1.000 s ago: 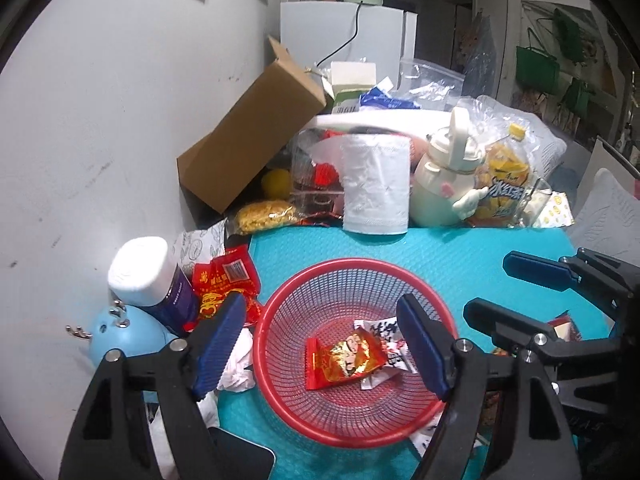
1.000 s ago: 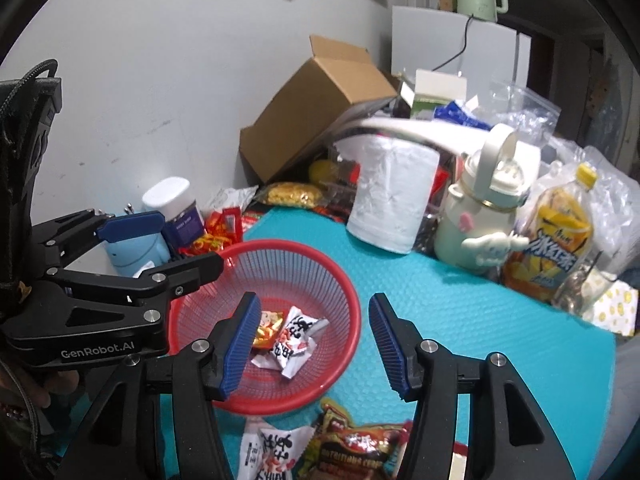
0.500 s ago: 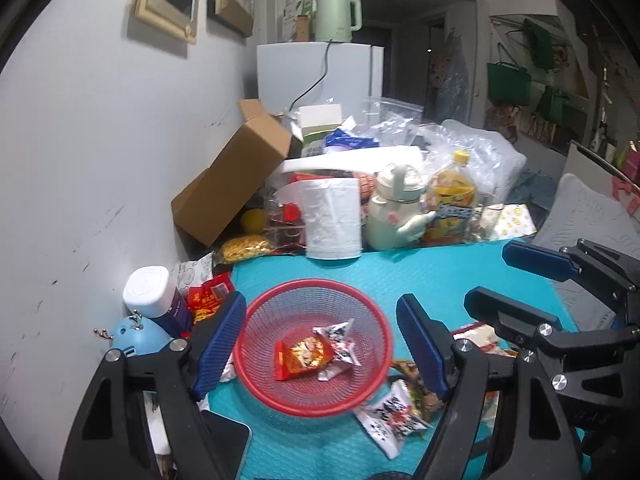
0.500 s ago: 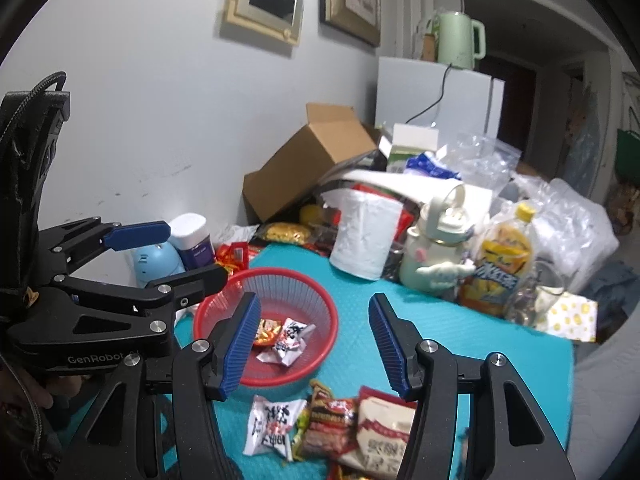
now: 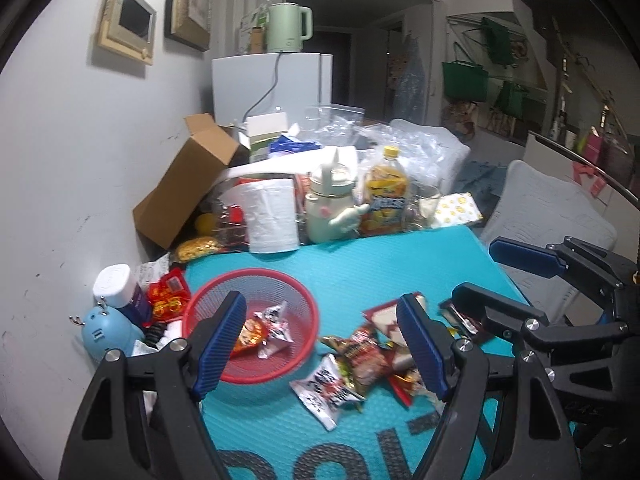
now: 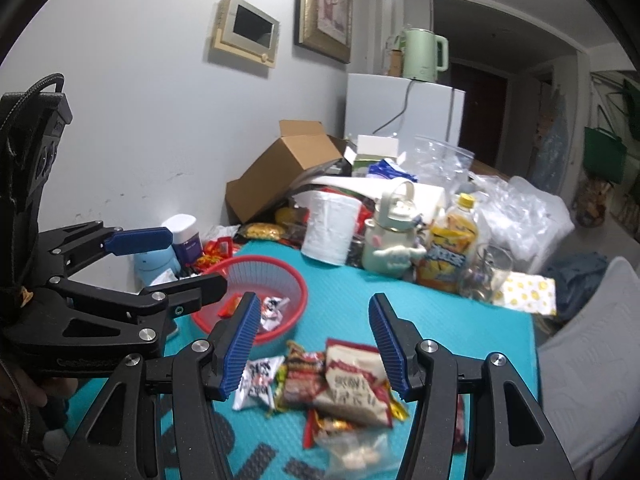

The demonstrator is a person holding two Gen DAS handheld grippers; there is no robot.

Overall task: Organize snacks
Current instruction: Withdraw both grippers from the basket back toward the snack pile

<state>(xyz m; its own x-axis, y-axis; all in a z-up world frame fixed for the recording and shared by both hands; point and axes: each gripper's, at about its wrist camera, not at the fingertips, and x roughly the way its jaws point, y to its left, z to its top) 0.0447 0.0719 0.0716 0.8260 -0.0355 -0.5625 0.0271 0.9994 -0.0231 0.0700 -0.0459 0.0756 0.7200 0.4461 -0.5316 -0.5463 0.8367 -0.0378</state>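
Two hand-held grippers hung above a cluttered table as a snack-sorting job stood partly done, both with their ribbed blue pads apart and nothing between them. The round red plastic mesh basket (image 5: 256, 320), the evident collecting point, sat on the turquoise textured mat (image 5: 380, 264) and already held a few crinkled foil-and-paper sachets (image 5: 264, 330), one orange-red, the others white with black print. To the right of the basket, loose on the mat, lay the heap of unsorted snack packets (image 6: 332, 380): glossy red and brown wrappers, a flat white sachet with black lettering nearest the basket, a pale pouch with red characters and a clear bag of pale pieces at the near edge. The left gripper (image 5: 320, 340) was poised over the basket's right rim, while the right gripper (image 6: 312, 344) hovered over the heap, a stance that looked suited to picking the next packet and carrying it across. Behind the basket, toward the wall, stood things apparently pushed aside to free the mat: a soft white paper roll (image 5: 272, 216), a cream cartoon-figured bottle (image 5: 332, 208), a yellow-capped juice bottle (image 5: 386, 200), and a tipped brown cardboard box (image 5: 188, 184) leaning on the pile. Left of the basket, against the wall, sat a white-capped dark jar (image 5: 120, 292) and a small rounded blue plastic gadget (image 5: 106, 332), with small red wrappers (image 5: 168, 296) between jar and basket.
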